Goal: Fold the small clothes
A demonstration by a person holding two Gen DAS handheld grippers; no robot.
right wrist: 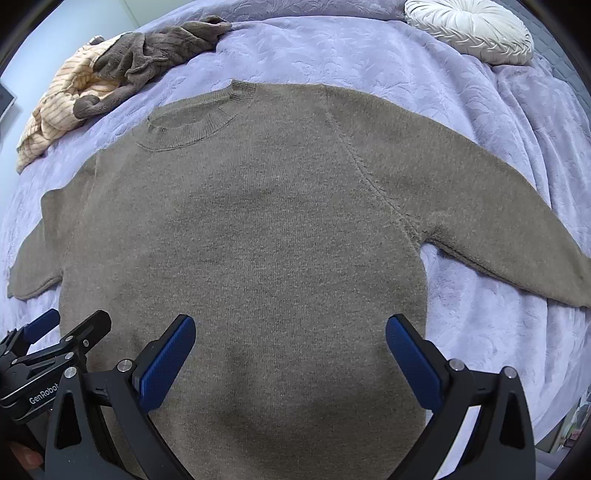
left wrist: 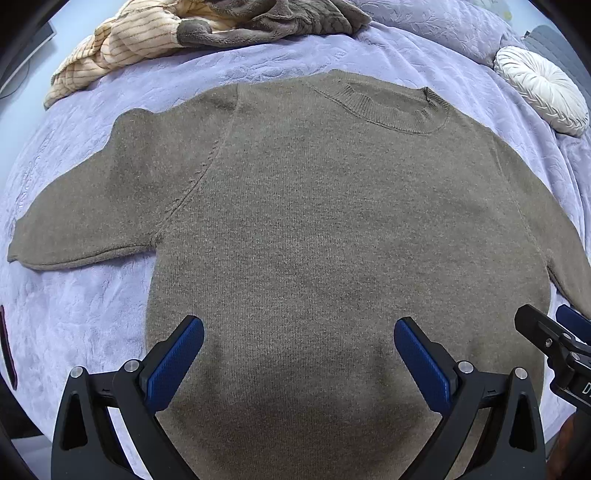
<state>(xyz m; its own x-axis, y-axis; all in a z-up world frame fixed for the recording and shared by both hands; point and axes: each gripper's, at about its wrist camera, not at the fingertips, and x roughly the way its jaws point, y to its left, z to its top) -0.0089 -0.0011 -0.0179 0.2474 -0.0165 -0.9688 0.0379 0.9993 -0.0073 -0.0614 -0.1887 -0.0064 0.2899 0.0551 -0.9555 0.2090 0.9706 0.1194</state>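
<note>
1. Sweater (left wrist: 314,221), olive-brown knit with short sleeves, lies spread flat and face-up on the lavender bedspread (left wrist: 74,314). Collar points to the far side, hem toward the near side under both cameras. It covers most of the bed's middle.
2. Handling, by my judgement: soft, limp, fairly light. Fuzzy knit should grip the ribbed pads well and not slip, but it will sag and stretch if lifted by one point. Plush bedspread beneath may drag against it.
3. Left sleeve (left wrist: 74,221) runs out flat to the left; right sleeve (right wrist: 498,229) runs out to the right. Sleeve ends and shoulder seams look like the sensible places to pinch for a first inward fold.
4. Ribbed collar (left wrist: 391,107) is thicker and firmer, a secondary hold.
5. Left gripper (left wrist: 299,350) hovers over the lower body of the garment, jaws spread wide, nothing between them.
6. Right gripper (right wrist: 290,347) sits just beside it on the right, likewise spread wide and empty.
7. Crumpled clothes pile (right wrist: 103,74) lies at the far left; round white cushion (right wrist: 469,29) at the far right. Both well apart from the garment.
</note>
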